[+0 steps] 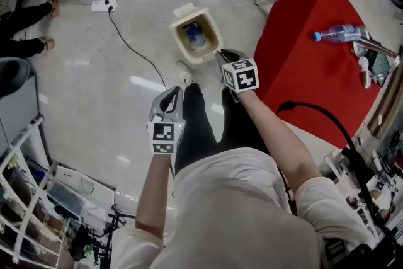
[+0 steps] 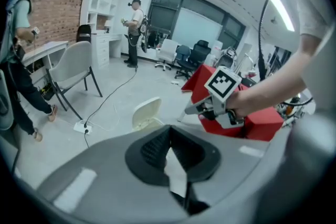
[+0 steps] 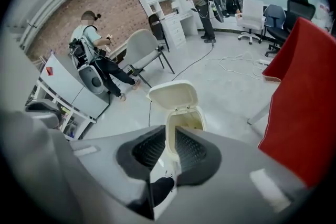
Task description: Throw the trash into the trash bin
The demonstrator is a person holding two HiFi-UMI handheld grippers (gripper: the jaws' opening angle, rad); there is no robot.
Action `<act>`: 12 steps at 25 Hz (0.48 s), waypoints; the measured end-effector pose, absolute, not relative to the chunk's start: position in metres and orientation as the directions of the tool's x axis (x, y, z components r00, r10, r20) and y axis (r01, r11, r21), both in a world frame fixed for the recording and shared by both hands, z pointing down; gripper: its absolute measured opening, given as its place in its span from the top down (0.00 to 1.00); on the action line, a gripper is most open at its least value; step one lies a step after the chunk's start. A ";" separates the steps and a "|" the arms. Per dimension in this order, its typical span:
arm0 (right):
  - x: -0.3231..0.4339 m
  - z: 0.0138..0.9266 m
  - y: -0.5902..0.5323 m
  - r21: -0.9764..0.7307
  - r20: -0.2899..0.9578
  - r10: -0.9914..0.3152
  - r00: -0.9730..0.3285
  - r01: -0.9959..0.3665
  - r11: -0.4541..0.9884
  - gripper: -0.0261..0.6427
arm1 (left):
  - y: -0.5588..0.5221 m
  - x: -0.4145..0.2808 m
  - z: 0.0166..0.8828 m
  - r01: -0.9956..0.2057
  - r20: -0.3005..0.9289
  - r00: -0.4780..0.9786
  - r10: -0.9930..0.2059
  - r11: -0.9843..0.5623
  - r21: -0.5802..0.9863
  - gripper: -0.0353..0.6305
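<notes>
Cream trash bin [image 1: 177,40] stands on the grey floor [image 1: 94,85], lid flipped open, just off the left edge of the red-covered table [image 1: 308,60]. Blue-and-white trash [image 1: 196,35] lies inside it. Right gripper [image 1: 225,57] hangs beside the bin's near rim, jaws slightly apart, nothing between them. Left gripper [image 1: 170,97] is further back over the floor, jaws closed together, empty. Plastic bottle [image 1: 340,33] lies on the table's far side.

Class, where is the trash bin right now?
In the head view the trash bin stands open on the floor at upper centre, just left of the red table and just beyond the right gripper.
</notes>
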State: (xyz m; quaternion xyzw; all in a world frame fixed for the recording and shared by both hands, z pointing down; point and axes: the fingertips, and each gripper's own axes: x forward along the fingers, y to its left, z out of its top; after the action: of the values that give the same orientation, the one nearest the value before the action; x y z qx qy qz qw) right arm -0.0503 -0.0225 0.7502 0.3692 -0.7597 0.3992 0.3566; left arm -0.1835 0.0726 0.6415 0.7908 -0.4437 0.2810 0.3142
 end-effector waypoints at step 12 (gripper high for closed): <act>-0.026 0.621 0.028 -0.424 0.734 -0.267 -0.624 -0.729 0.537 0.96 | 0.085 -0.159 0.549 -0.857 0.681 0.491 -0.543 -0.441 0.266 0.94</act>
State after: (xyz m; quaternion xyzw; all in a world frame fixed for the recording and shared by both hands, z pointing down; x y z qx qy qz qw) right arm -0.0264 0.0281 0.6209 0.3036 -0.8203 0.3731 0.3095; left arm -0.1592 0.0846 0.5492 0.8085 -0.4330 0.2585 0.3032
